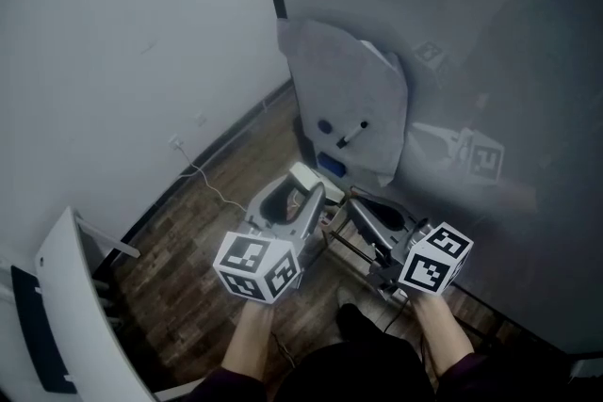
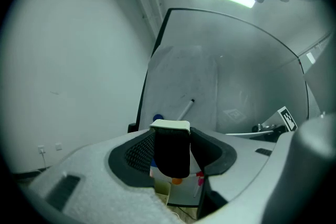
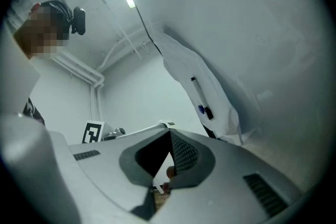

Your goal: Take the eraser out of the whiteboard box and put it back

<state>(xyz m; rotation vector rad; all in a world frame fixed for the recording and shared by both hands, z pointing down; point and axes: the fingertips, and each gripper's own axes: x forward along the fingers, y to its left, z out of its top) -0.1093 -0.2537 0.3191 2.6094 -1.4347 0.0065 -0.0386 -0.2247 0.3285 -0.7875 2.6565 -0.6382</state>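
Note:
The eraser (image 2: 171, 150), black felt with a white back (image 1: 303, 175), stands upright between the pads of my left gripper (image 2: 171, 157), which is shut on it. In the head view the left gripper (image 1: 300, 199) is held above the wooden floor, in front of the whiteboard (image 1: 471, 52). Just below the eraser lies the white box (image 2: 185, 195), holding an orange and a pink piece and a pen. My right gripper (image 1: 352, 201) is close beside the left one; its fingertips meet with nothing between them (image 3: 170, 135).
A pale sheet (image 1: 349, 89) hangs on the whiteboard with a marker (image 1: 353, 135) and a blue magnet (image 1: 325, 125) on it. A white wall with a socket and cable (image 1: 181, 149) is at the left. A white panel (image 1: 71, 315) stands at the lower left.

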